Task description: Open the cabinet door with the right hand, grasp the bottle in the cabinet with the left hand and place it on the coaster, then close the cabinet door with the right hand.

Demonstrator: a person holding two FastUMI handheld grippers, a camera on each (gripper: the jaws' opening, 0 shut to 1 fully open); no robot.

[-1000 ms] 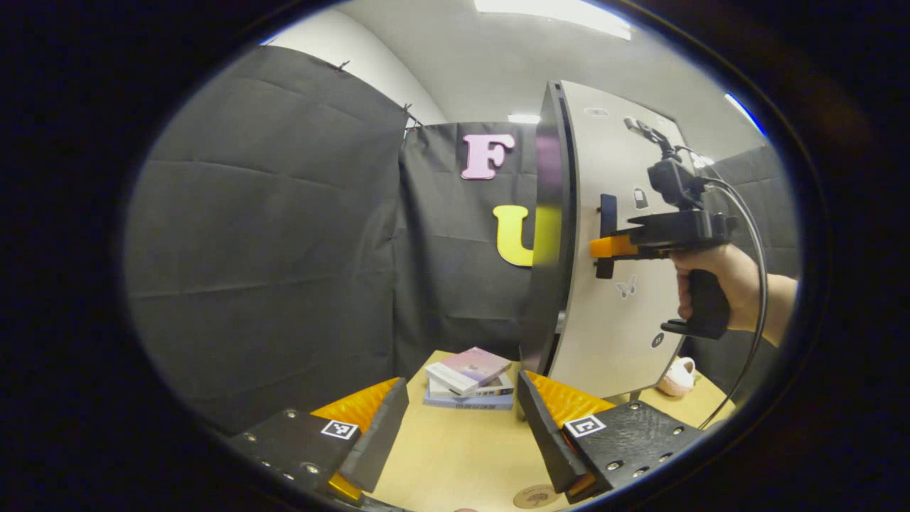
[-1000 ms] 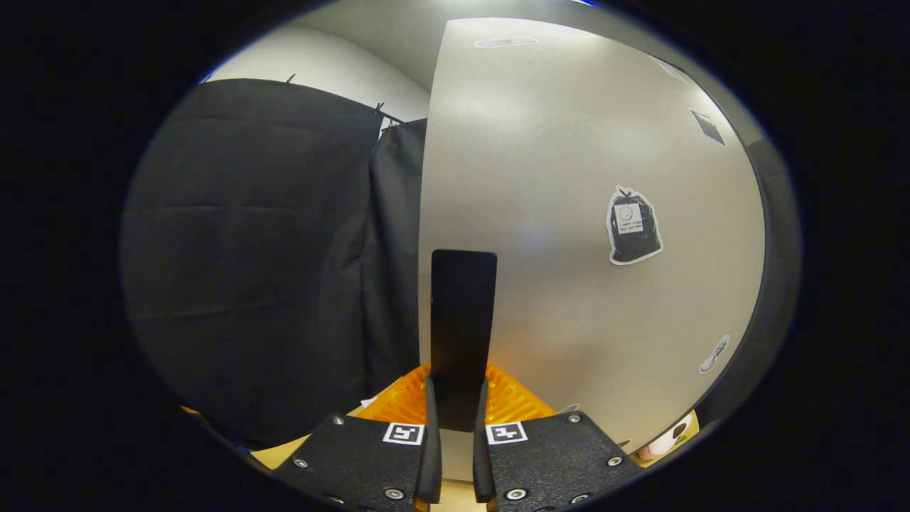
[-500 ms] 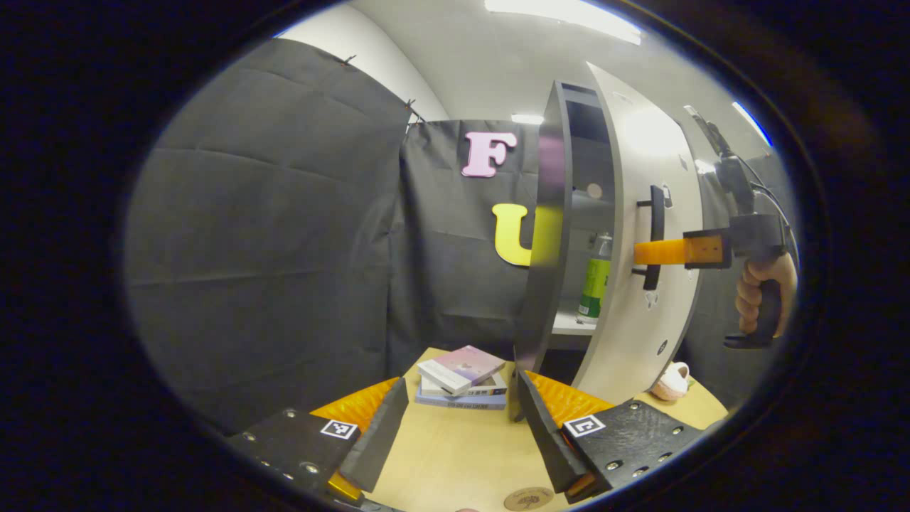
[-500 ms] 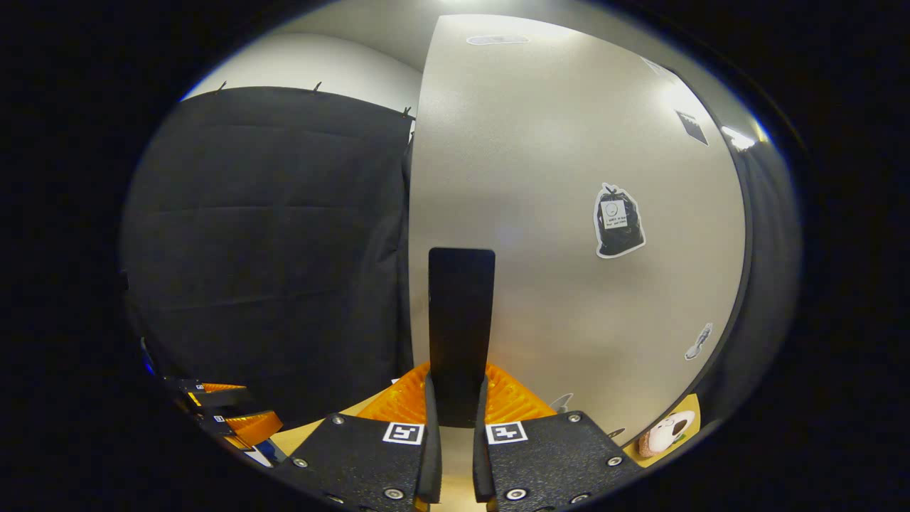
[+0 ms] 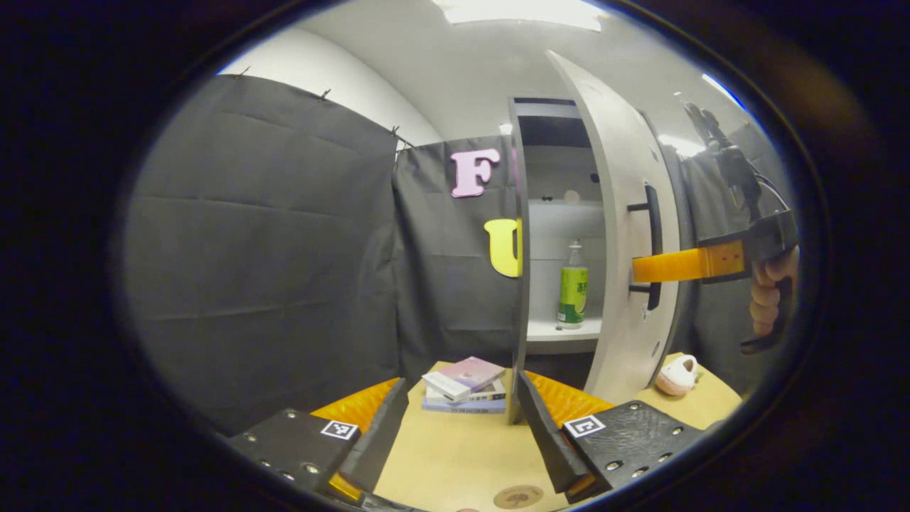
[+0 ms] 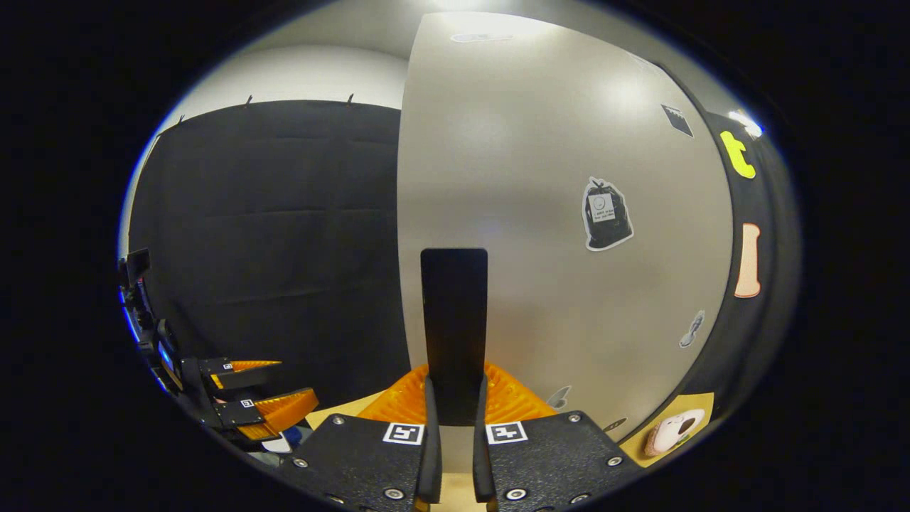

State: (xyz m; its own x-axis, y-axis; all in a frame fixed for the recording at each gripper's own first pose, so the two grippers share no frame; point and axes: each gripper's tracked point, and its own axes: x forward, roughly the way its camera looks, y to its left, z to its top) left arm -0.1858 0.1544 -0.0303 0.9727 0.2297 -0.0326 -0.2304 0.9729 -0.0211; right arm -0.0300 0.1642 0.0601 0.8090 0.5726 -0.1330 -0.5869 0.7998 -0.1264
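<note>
In the left gripper view the tall grey cabinet door point(image 5: 625, 213) stands swung open. A green bottle point(image 5: 571, 290) with a clear neck stands upright on a white shelf inside. My right gripper point(image 5: 650, 267) is shut on the door's black vertical handle point(image 5: 652, 249), held by a hand. My left gripper point(image 5: 462, 427) is open low over the wooden table point(image 5: 455, 455), well short of the cabinet. A round coaster point(image 5: 517, 496) lies on the table between its fingers. In the right gripper view my right gripper point(image 6: 455, 419) clamps the black handle point(image 6: 453, 320) against the grey door point(image 6: 569, 213); my left gripper point(image 6: 249, 398) shows far left.
A stack of books point(image 5: 466, 384) lies on the table in front of the cabinet's left side wall. A small white plush toy point(image 5: 675, 375) sits on the table to the right of the door; the toy point(image 6: 668, 434) also shows at the lower right in the right gripper view.
The door has swung from shut to wide open, pulled by my right gripper on the handle. The shelf and the bottle have come into sight. My left gripper has stayed open.
</note>
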